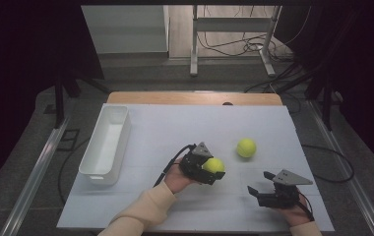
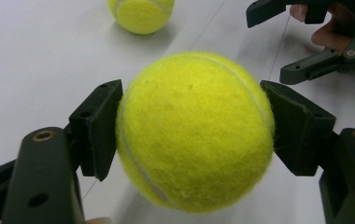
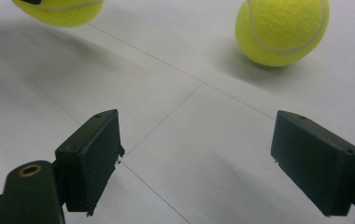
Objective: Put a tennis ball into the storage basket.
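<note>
A yellow tennis ball sits between the pads of my left gripper, which is shut on it near the middle of the white mat. In the left gripper view the ball is pressed on both sides by the black pads, and it seems a little off the mat. A second tennis ball rests on the mat to the right and farther back. My right gripper stands open at the front right with nothing between its pads. The free ball lies ahead of it.
A long white bin stands along the mat's left side, with nothing in it. The wooden table edge runs behind the mat. Bare mat stretches between bin and balls. The right gripper shows beyond the held ball.
</note>
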`<state>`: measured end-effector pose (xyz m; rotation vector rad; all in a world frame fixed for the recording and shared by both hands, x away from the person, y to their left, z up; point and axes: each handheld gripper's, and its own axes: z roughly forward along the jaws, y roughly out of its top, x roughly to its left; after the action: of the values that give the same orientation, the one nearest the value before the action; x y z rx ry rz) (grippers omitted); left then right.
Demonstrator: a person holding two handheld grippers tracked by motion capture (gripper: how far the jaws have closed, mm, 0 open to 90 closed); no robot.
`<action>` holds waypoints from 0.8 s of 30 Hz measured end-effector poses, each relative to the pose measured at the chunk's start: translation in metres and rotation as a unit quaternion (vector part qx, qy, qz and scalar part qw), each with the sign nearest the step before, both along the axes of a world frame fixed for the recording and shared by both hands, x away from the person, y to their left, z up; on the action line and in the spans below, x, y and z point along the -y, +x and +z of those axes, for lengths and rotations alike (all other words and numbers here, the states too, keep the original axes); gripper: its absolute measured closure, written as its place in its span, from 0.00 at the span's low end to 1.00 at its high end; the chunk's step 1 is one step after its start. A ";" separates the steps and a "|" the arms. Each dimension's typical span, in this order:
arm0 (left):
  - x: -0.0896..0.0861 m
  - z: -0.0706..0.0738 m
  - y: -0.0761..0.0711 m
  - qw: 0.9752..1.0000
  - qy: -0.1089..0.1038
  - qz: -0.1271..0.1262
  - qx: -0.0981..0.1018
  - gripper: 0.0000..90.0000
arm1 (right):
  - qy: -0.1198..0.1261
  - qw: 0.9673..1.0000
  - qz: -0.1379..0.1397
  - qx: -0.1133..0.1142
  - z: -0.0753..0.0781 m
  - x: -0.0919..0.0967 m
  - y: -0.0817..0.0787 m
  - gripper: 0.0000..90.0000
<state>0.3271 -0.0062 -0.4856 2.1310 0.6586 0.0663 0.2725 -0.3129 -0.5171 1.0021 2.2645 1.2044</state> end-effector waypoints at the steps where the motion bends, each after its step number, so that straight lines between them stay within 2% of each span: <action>1: -0.001 0.000 0.000 1.000 -0.001 0.000 0.001 0.29 | 0.003 1.000 0.001 0.000 0.000 0.000 0.000 0.18; 10: -0.012 0.007 -0.003 1.000 -0.003 0.004 0.009 0.29 | 0.002 1.000 0.000 0.000 0.000 0.000 0.000 0.19; 24: -0.023 0.008 -0.003 1.000 -0.005 0.015 0.012 0.29 | 0.003 1.000 0.001 0.001 0.000 0.001 0.000 0.19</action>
<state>0.3246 0.0170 -0.4772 2.1075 0.6756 0.1042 0.2721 -0.3134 -0.5170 1.0005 2.2626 1.2141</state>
